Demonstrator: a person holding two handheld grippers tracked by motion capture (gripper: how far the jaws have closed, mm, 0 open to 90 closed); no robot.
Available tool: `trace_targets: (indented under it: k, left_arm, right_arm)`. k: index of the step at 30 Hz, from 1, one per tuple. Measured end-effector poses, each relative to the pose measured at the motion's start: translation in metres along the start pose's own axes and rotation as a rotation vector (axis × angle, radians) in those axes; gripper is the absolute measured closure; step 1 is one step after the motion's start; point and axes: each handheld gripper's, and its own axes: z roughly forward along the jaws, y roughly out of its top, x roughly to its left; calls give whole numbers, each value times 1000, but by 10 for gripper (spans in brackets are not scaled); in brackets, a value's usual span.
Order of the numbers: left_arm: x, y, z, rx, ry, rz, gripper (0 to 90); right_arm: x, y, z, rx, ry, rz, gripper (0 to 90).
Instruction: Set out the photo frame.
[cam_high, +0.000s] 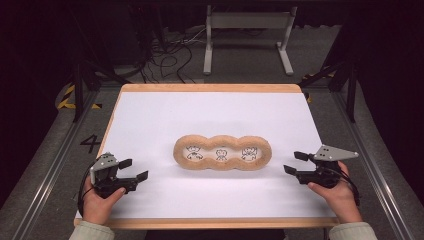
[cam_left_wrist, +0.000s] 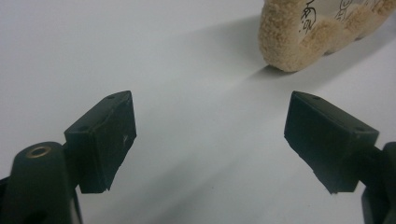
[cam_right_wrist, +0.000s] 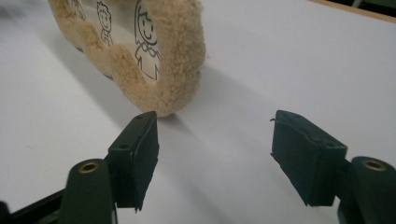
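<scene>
Fuzzy tan three-ring frame (cam_high: 223, 152) around three cartoon drawings, between wide-open, empty left gripper (cam_high: 133, 169) and right gripper (cam_high: 294, 163).

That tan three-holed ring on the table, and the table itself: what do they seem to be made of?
The ring looks like plush, fleecy fabric: its surface is nubbly and matte, with a fuzzy outline; the filling cannot be told. Its three windows show line-drawn cartoon figures on white. The table seems wooden at its light-brown rim, under a smooth, matte white top, perhaps paper or laminate.
</scene>
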Motion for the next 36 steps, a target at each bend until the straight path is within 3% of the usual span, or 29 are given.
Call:
trace_targets:
  k: [1, 5, 11, 17, 20, 23, 27, 36]
  left_arm:
    - [2, -1, 1, -1, -7, -18, 174]
    - [5, -2, 3, 2, 1, -22, 174]
    - [8, -7, 10, 19, 3, -34, 174]
    - [11, -9, 15, 38, 15, 7, 163]
    - [12, -9, 17, 55, 3, 0, 153]
    - [10, -8, 19, 78, 9, 15, 155]
    - [9, -8, 21, 94, 20, 31, 154]
    - [9, -8, 21, 92, 26, 20, 151]
  right_arm:
    - [1, -2, 3, 6, -8, -5, 313]
    - [3, -5, 10, 5, -12, -3, 312]
    - [4, -15, 21, 16, -20, 34, 310]
    - [5, -21, 29, 24, -16, 54, 303]
    - [5, -23, 32, 33, -17, 58, 299]
    - [8, -24, 35, 60, -27, 36, 295]
    - [8, -23, 37, 84, -32, 45, 288]
    - [8, -23, 38, 87, -35, 53, 285]
